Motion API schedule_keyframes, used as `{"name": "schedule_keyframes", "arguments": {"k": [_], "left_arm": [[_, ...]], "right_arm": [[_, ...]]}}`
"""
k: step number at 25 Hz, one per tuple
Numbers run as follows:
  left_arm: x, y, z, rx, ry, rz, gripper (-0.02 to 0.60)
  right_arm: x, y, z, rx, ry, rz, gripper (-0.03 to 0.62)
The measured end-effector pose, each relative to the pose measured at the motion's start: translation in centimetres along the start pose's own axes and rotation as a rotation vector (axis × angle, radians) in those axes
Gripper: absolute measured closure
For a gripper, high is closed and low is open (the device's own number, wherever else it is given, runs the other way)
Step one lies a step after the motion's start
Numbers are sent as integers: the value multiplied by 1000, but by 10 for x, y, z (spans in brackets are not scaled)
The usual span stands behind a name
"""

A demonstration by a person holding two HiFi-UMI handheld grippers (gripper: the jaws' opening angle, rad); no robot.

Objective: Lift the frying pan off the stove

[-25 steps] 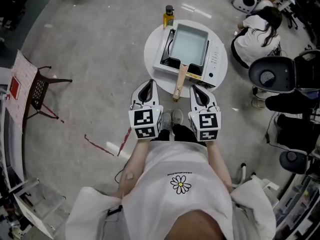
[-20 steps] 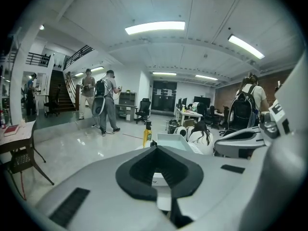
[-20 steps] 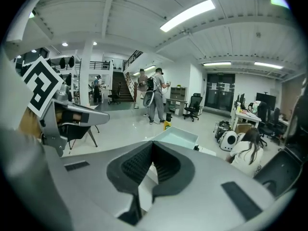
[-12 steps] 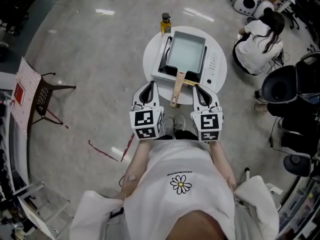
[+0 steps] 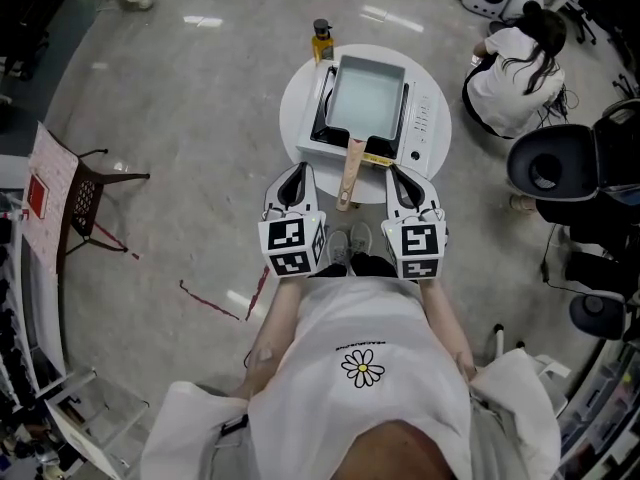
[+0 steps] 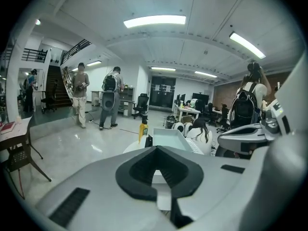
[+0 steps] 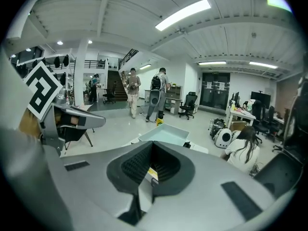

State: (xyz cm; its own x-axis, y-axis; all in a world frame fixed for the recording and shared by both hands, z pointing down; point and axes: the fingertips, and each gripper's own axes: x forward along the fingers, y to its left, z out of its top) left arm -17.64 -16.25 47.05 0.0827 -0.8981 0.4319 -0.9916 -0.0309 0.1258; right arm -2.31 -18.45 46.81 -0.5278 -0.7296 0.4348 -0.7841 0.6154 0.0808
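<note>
Left to right: a dark chair [image 5: 85,193] is seen at the far left on the grey floor [image 5: 180,118], and a red tape mark [image 5: 215,303] lies nearer in. The left tool [image 5: 296,170] is held at the near edge of the round white table [image 5: 300,98]. Its jaws are closed together with nothing between them. A yellow bottle [image 5: 321,40] is stood on the far left rim of the table. The frying pan [image 5: 365,93], rectangular and pale inside, is sat on the white stove [image 5: 428,118] at the middle of the table. Its wooden handle [image 5: 350,173] is pointed to the near side, and its end is placed between the two tools, touched by neither. The right tool [image 5: 398,174] is held just right of the handle. Its jaws are also pressed together and nothing is gripped. Far right, a person [image 5: 515,63] in white is seated on the floor, and a black office chair [image 5: 550,168] is parked nearer.
</note>
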Motion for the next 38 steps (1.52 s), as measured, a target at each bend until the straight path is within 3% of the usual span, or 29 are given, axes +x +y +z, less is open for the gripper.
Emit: {"name": "schedule_keyframes", "arguments": {"k": [5,10,15,21,27,32,35,38], "left_arm": [[13,-9,12,-42,-12,-55,578],[34,-19,13,-128,19,-153,483],[51,-30,0,-351,82,-292,388],[78,-40,-33,-644,187,-496,334],[92,-50,-54,-859,293,-680,301],[95,-70,-69,-1020,419,-816,301],[98,-80,-70,-1125,473,-873,338],[100,-88,-71,-1163,519,-917,348]], "right_arm": [[-5,-4,-7,14,12,-10,592],[-13,-16,-15,37,25,-40,592],[-21,-26,-25,62,44,-64,592],[-26,-35,-39,89,70,-87,592],[-35,-39,-49,101,100,-101,592],[-39,-38,-58,117,127,-102,592],[-38,-37,-63,118,137,-96,592],[-39,-34,-68,122,152,-85,592]]}}
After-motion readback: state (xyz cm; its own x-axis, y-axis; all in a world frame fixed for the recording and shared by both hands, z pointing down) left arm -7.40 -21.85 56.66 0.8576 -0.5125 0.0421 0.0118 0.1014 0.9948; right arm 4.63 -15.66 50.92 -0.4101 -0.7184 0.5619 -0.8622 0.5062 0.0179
